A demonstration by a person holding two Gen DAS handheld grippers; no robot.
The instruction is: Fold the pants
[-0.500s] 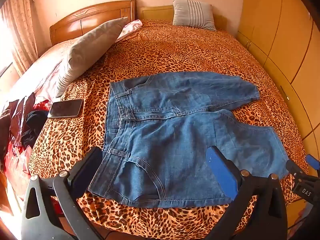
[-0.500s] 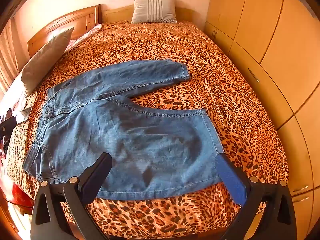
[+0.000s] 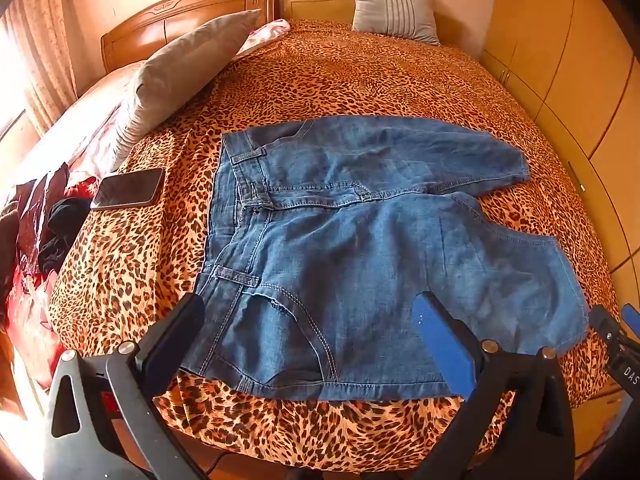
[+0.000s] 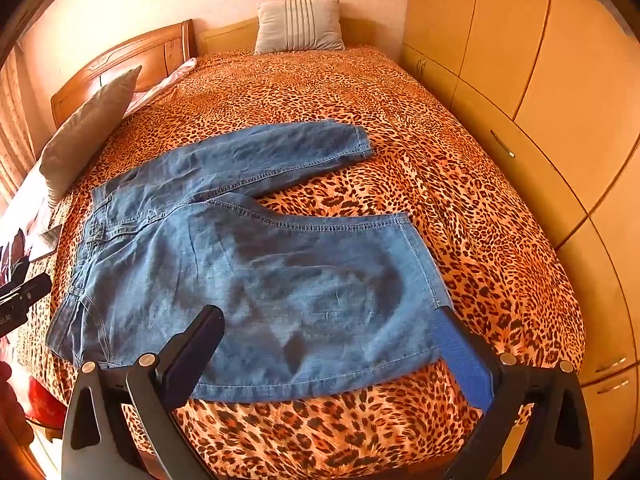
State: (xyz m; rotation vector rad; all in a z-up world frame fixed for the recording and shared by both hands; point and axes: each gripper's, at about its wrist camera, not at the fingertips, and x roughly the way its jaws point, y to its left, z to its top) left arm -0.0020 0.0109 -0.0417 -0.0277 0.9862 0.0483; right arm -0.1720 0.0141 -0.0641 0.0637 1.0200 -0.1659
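Blue denim pants [image 3: 340, 260] lie flat on the leopard-print bedspread [image 3: 360, 72], waistband to the left and both legs pointing right and splayed apart. My left gripper [image 3: 312, 340] hovers open over the near waist and pocket area, nothing between its fingers. In the right wrist view the pants [image 4: 260, 272] fill the middle. My right gripper [image 4: 328, 350] stands open over the near leg, its blue pad [image 4: 460, 352] by the hem corner. Neither gripper holds the cloth.
A phone [image 3: 128, 190] lies left of the waistband. A grey pillow [image 3: 180, 68] leans at the left, and a striped pillow [image 3: 394, 10] is at the head. Loose clothes [image 3: 40, 232] are piled at the left edge. Wardrobe doors [image 4: 540, 80] run along the right side.
In the left wrist view the pants sit slightly higher in the picture. Both grippers stay open, and the right wrist view is nearly unchanged.
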